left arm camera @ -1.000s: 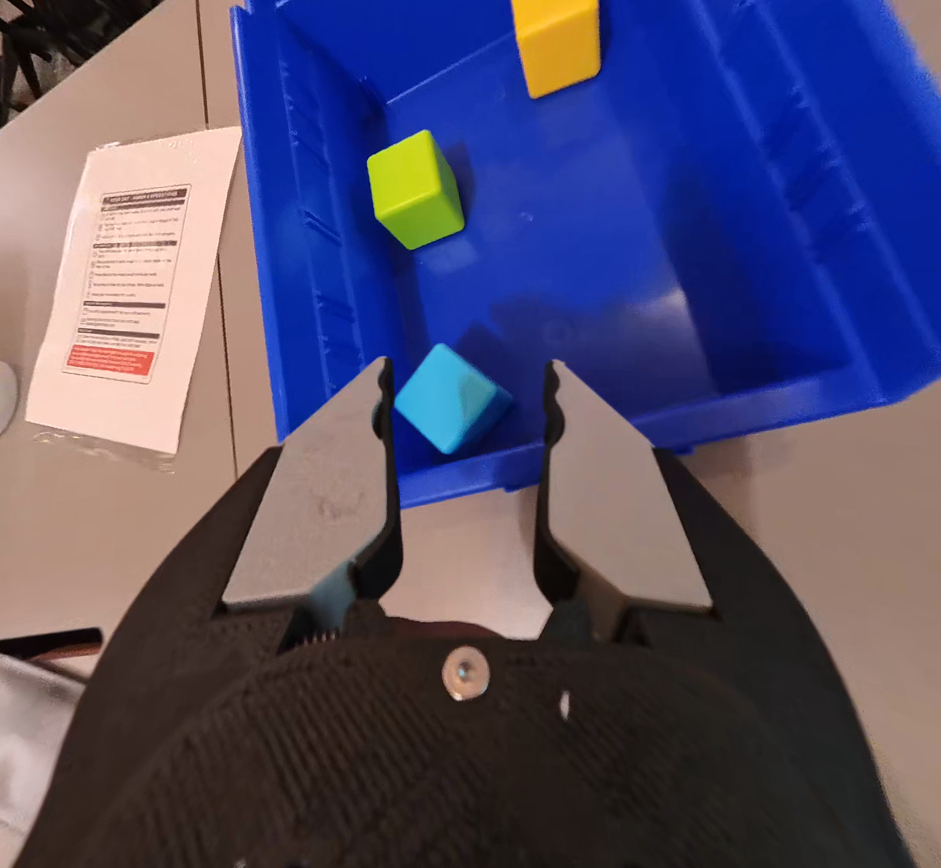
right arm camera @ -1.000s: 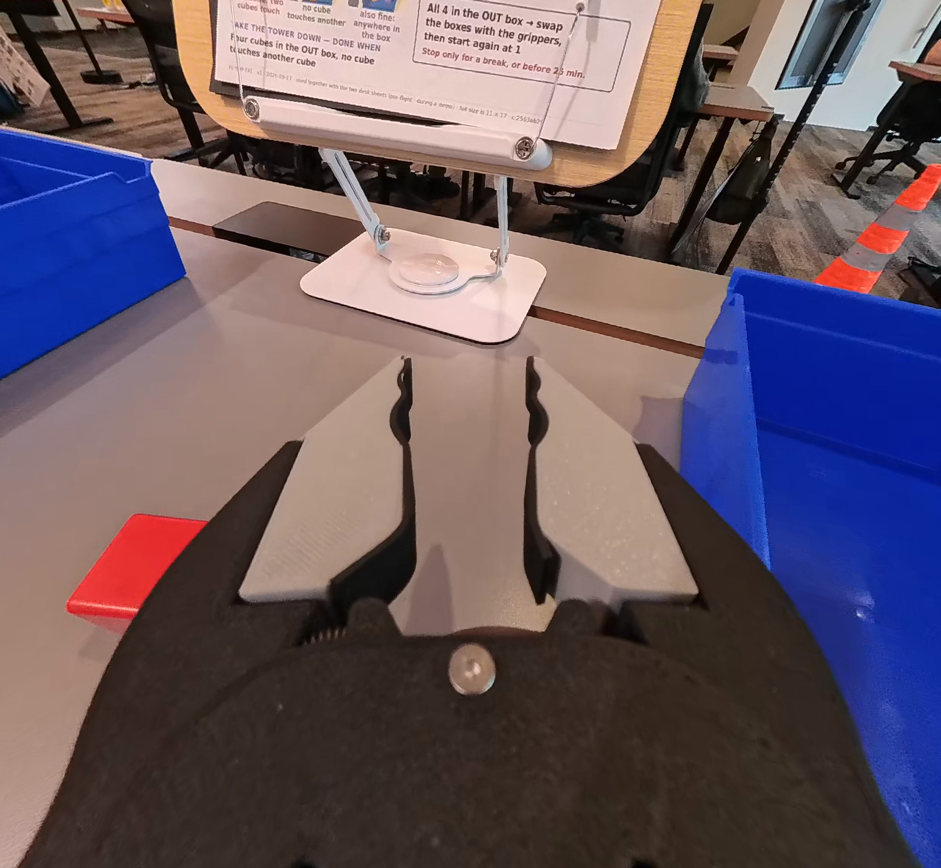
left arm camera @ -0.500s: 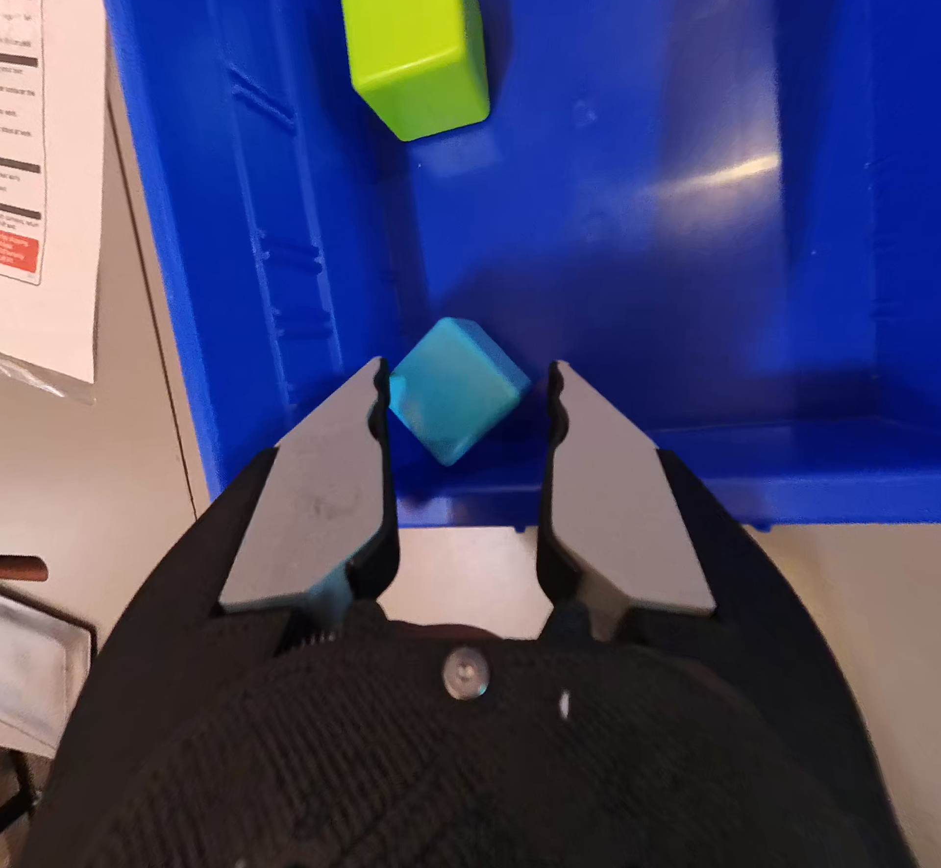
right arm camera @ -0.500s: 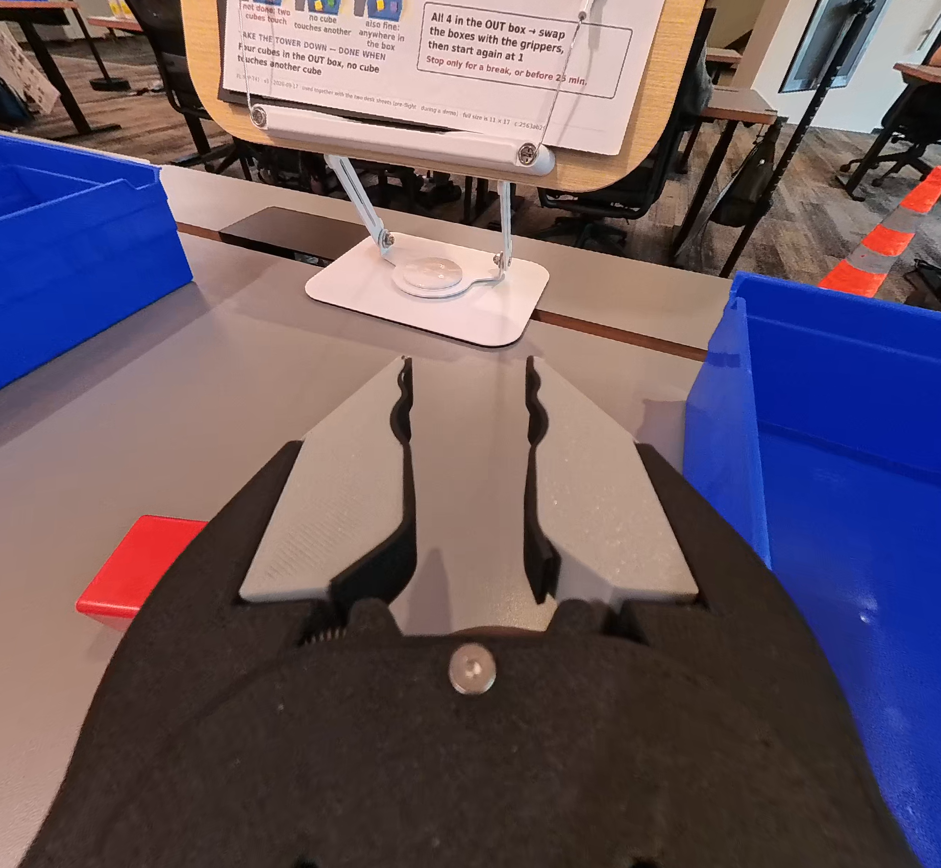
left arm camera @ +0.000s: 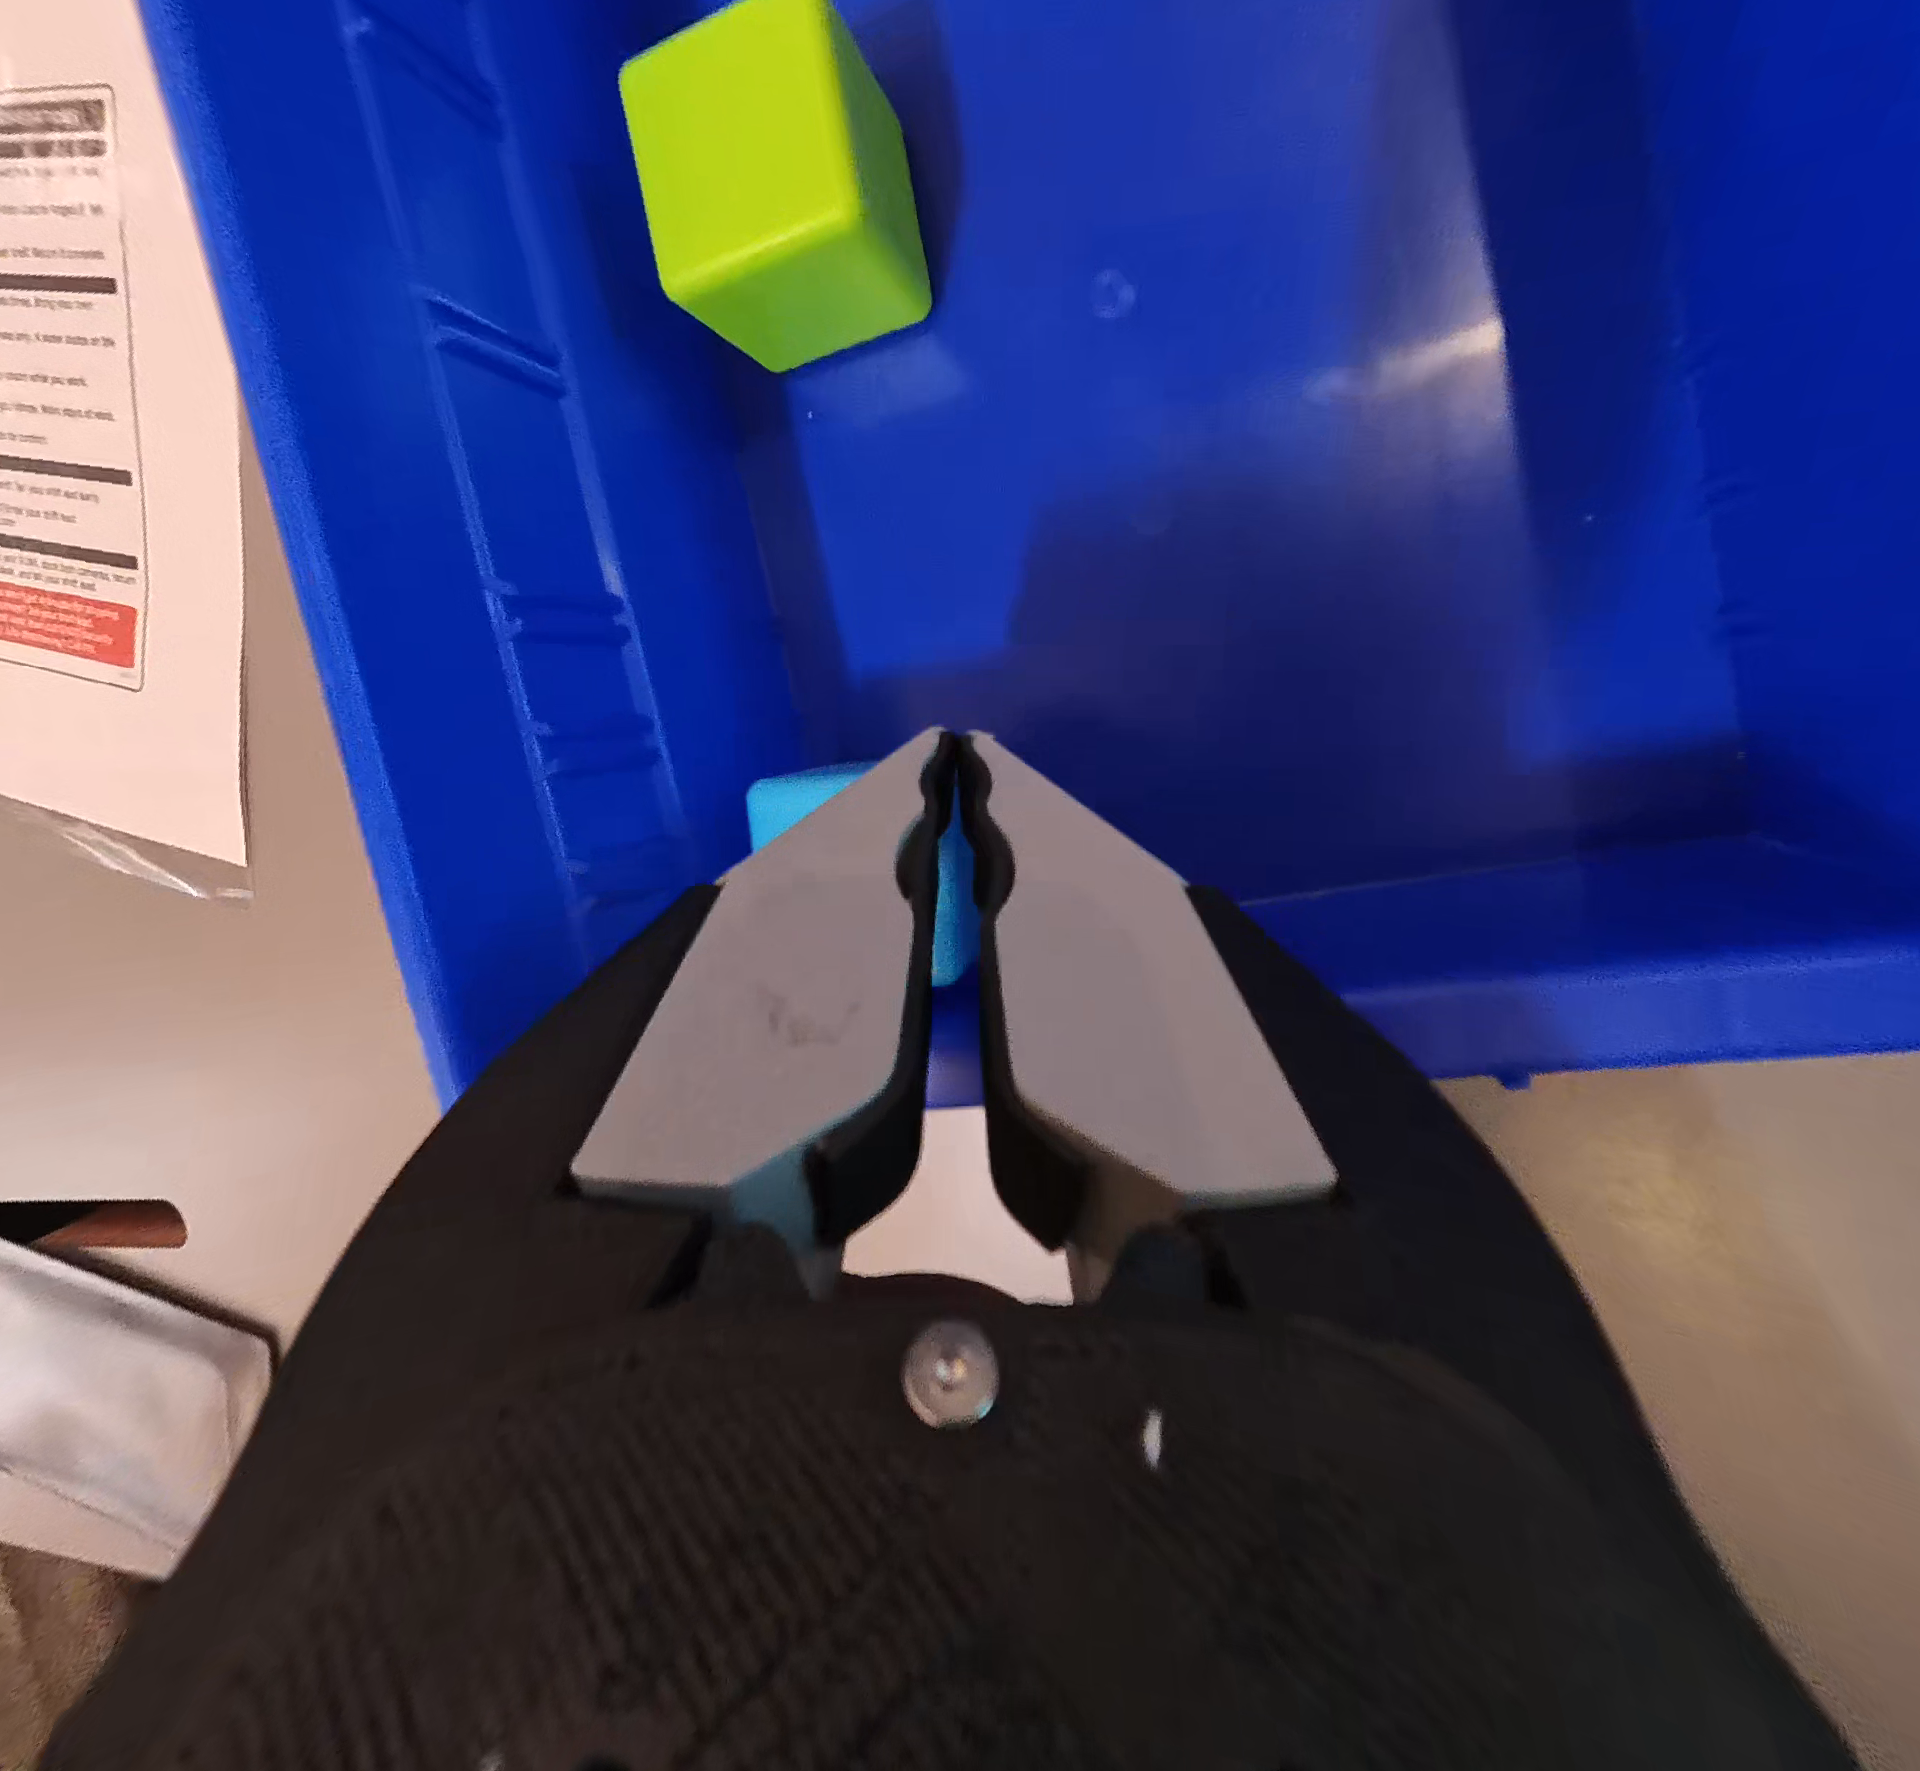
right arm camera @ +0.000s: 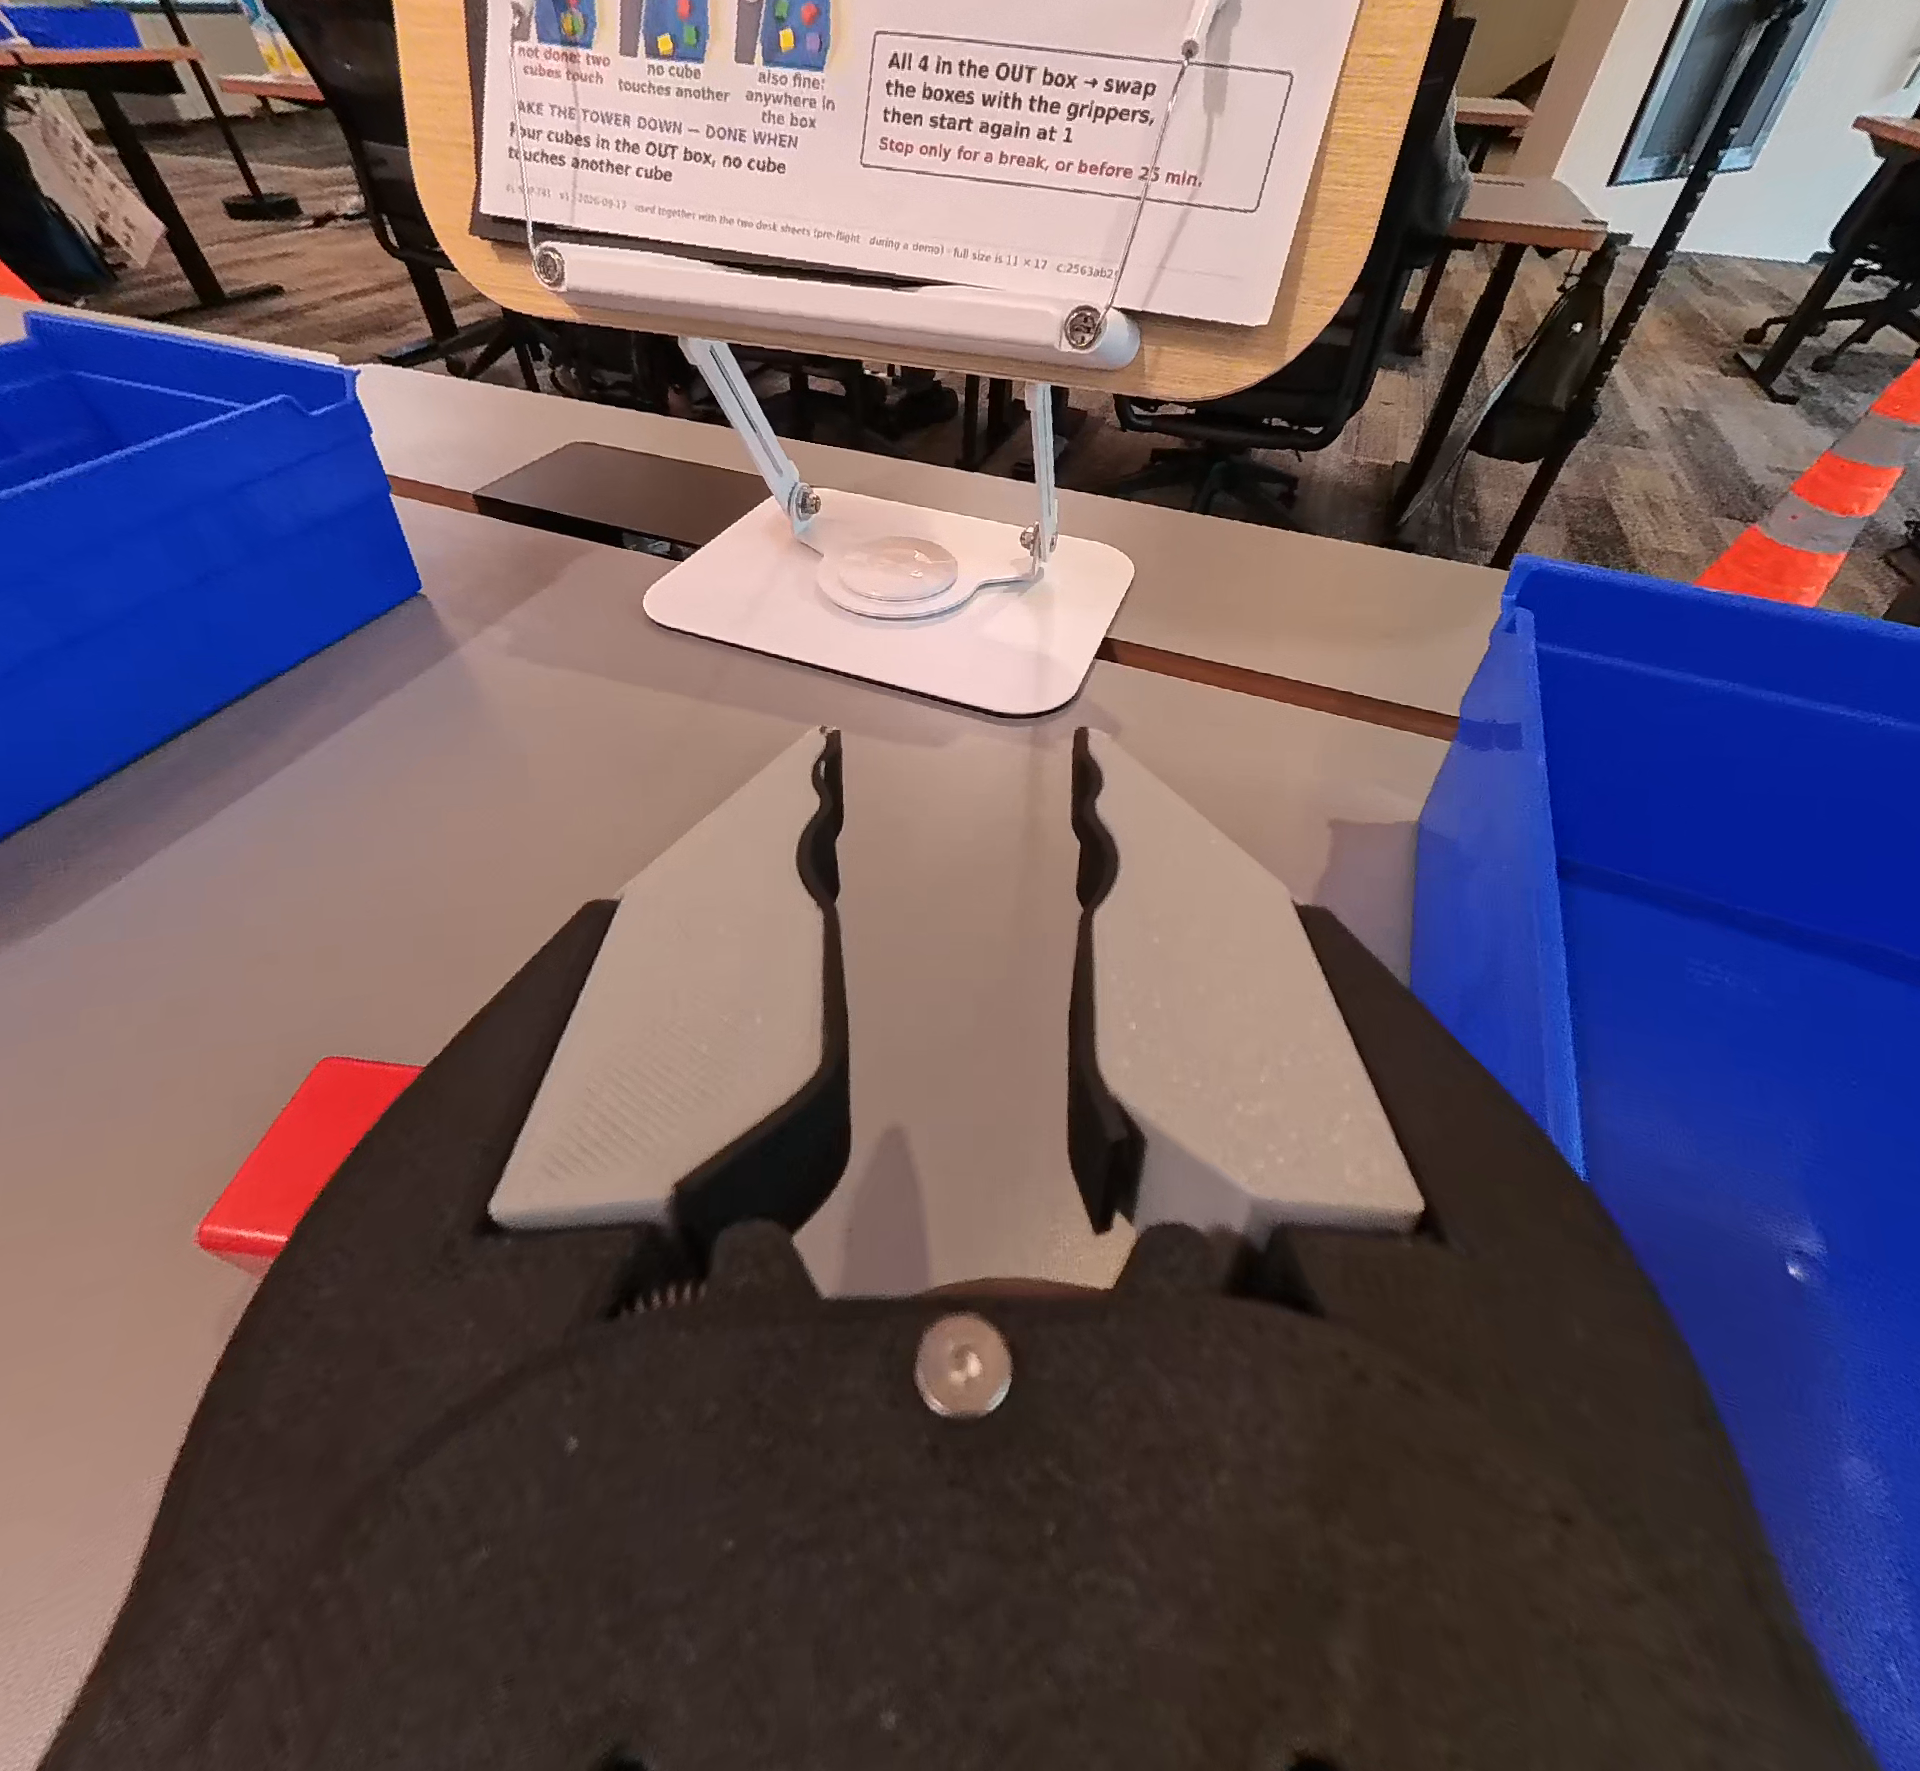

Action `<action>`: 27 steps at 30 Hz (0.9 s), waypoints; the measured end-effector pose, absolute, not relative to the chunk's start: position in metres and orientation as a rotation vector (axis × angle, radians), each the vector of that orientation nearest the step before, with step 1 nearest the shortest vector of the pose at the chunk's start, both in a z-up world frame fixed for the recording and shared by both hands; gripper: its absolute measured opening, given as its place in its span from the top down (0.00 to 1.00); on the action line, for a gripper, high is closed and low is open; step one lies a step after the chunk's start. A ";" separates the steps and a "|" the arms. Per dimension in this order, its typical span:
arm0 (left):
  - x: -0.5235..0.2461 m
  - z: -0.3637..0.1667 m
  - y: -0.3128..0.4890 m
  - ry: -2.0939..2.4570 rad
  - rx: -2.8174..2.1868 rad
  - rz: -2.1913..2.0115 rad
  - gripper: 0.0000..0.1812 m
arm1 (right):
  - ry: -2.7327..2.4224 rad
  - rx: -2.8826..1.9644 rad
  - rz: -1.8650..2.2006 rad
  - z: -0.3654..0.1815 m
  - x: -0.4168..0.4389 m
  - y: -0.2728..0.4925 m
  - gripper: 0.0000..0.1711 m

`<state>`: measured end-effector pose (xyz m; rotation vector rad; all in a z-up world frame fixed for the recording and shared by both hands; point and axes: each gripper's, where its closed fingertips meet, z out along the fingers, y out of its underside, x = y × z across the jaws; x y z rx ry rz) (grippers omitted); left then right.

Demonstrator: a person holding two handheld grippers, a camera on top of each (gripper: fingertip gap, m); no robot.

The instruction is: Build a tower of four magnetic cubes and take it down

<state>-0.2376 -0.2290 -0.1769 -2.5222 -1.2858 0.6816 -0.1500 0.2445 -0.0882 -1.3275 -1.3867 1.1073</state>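
Observation:
In the left wrist view my left gripper (left arm camera: pixel 951 742) is shut, fingertips touching, low over the near left corner of a blue bin (left arm camera: pixel 499 578). A light blue cube (left arm camera: pixel 795 805) lies under the fingers. It shows beside the left finger and through the slit behind the tips, not between the tips. A green cube (left arm camera: pixel 769 173) sits farther in, near the bin's left wall. In the right wrist view my right gripper (right arm camera: pixel 951 755) is open and empty above the grey table. A red cube (right arm camera: pixel 301 1160) sits on the table to its left, partly hidden.
A printed sheet (left arm camera: pixel 94 371) lies left of the bin. In the right wrist view a document stand (right arm camera: pixel 894 599) stands ahead, one blue bin (right arm camera: pixel 156 526) at the left and another (right arm camera: pixel 1662 890) close on the right. The gap from one gripper's tips to the other's is roughly 50 cm. About 10 cm separates my left fingertips from the green cube (left arm camera: pixel 769 173).
My left gripper has closed its jaws fully over the light blue cube, which is now mostly hidden beneath the fingers. The right gripper has hardly moved.

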 end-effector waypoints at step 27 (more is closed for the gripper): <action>-0.230 -0.175 -0.240 -1.698 -2.205 0.569 0.54 | -1.376 -1.315 1.146 -0.080 -0.147 0.240 0.76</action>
